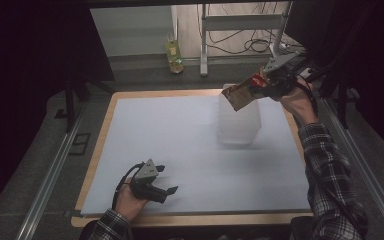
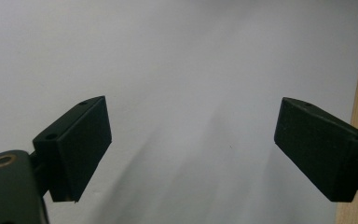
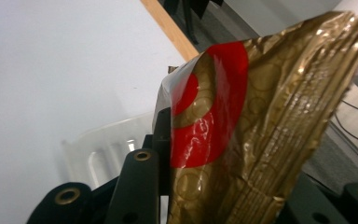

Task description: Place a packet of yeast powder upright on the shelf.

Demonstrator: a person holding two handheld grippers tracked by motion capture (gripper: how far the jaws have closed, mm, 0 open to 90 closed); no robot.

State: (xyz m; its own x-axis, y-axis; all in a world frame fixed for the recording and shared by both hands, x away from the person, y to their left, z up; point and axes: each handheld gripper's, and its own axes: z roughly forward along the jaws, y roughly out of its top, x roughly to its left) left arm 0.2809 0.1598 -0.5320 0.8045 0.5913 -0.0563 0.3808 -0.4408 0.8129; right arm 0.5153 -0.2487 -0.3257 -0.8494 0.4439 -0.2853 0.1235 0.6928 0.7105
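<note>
My right gripper (image 1: 261, 82) is held up over the table's far right and is shut on a gold foil packet (image 1: 240, 94) with red marks. Close up in the right gripper view, the crinkled packet (image 3: 261, 121) stands between the jaws. Below it stands a white translucent plastic container (image 1: 238, 121), and its rim (image 3: 107, 140) sits just beyond the jaws. My left gripper (image 1: 166, 179) rests low near the table's front left, open, with nothing between its fingers (image 2: 79, 144) and the white mat under them.
A white mat (image 1: 180, 145) covers the wooden table (image 1: 107, 112). Beyond the far edge, a yellow-green bottle (image 1: 174, 54) stands on the floor by a metal frame (image 1: 240, 25) and cables. Rails run along both sides of the table.
</note>
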